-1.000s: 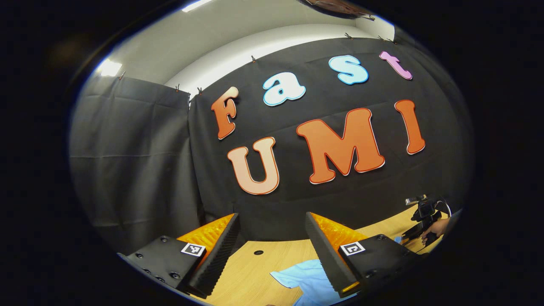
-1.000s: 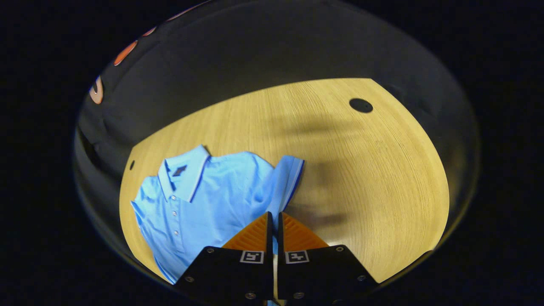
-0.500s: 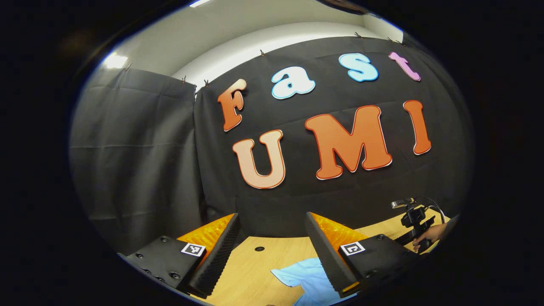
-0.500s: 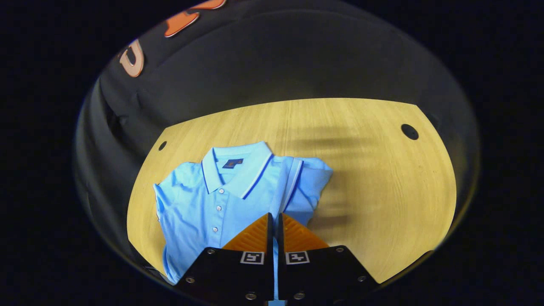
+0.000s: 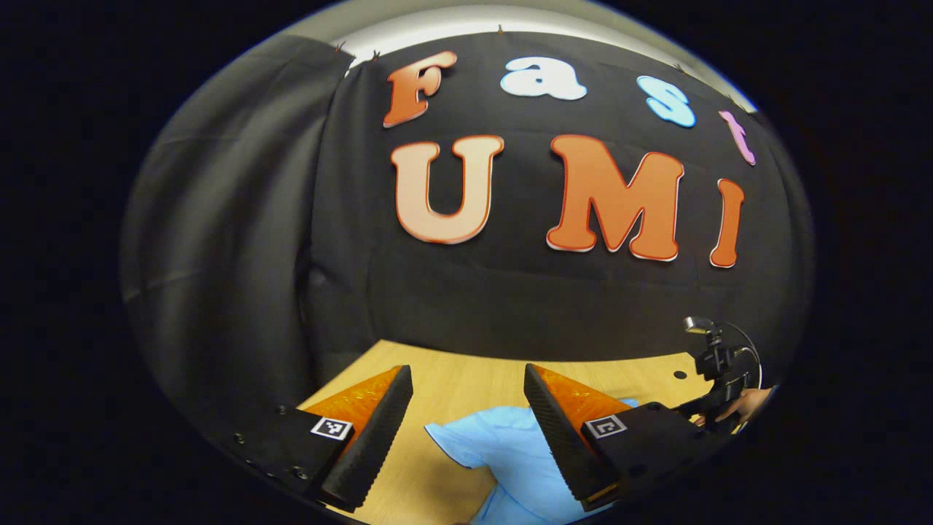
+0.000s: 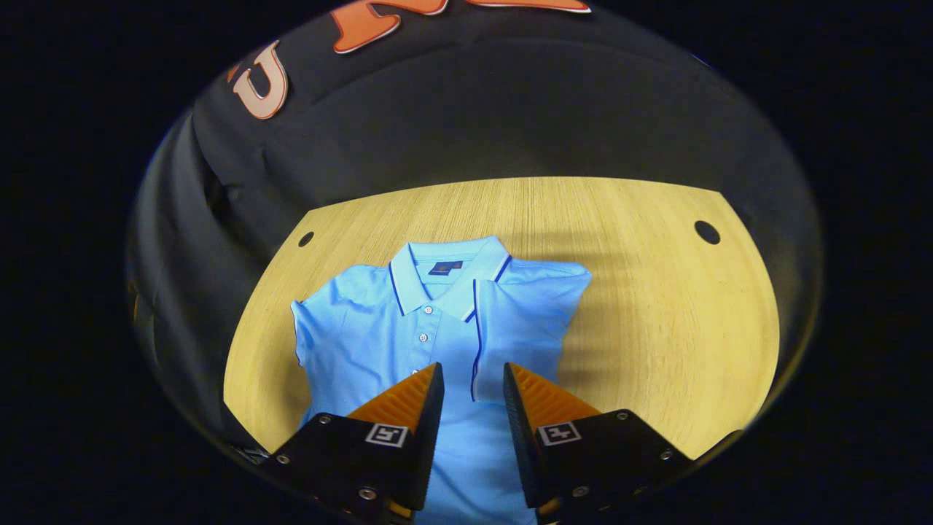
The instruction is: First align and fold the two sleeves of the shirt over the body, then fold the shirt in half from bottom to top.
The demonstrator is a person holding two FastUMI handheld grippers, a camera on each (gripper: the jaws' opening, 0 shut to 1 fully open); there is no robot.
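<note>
light blue knit cloth, the shirt (image 6: pixel 437 343) lies flat on the wooden table (image 6: pixel 656 292), collar toward the far wall, buttons up. one sleeve (image 6: pixel 521 321) is already laid over the body, its dark-trimmed edge running down beside the button strip; the other sleeve (image 6: pixel 321 313) sticks out to the side, not yet folded.

the shirt looks soft, light and limp, so it will likely drape and wrinkle when lifted and slide easily on the smooth wood. a pinch at the sleeve's hem, where the trim makes a firmer edge, seems the best hold, lifted low so the body does not drag along.

the right gripper (image 6: pixel 470 379) hovers over the shirt's middle with fingers parted, gripping nothing. the left gripper (image 5: pixel 466 408) is also spread wide and empty, above the outstretched sleeve (image 5: pixel 485 445).

the right gripper view gives the whole shirt from above, with collar and folded sleeve. the left gripper view looks along the table instead and catches the other gripper (image 5: pixel 718 379) with a hand (image 5: pixel 740 405) far off.
</note>
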